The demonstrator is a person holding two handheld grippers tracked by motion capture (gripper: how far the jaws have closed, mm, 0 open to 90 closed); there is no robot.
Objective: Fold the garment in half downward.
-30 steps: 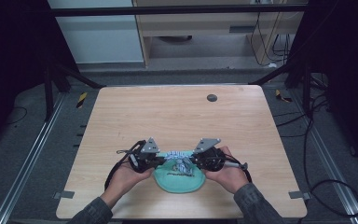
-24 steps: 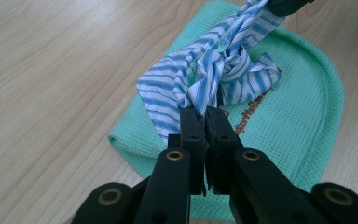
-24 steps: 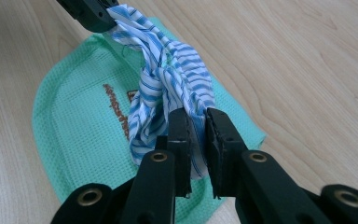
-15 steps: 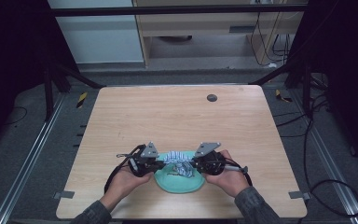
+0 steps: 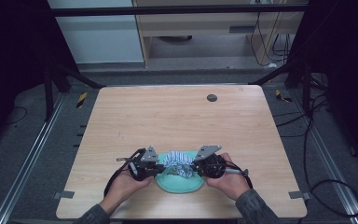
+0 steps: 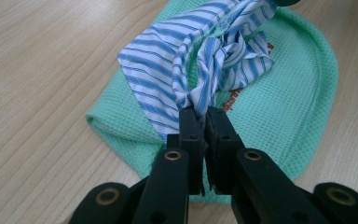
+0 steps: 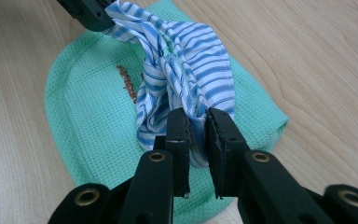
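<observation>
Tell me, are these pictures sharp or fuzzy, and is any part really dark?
High view: soft and a bit fuzzy, with dark corners around the bright table. Left gripper view: striped cloth crisp, the left claw sharp. Right gripper view: green towel weave clear, even light, no glare.

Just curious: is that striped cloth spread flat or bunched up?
Bunched up. The striped cloth hangs twisted in folds between the left gripper and right gripper, above the green towel.
</observation>
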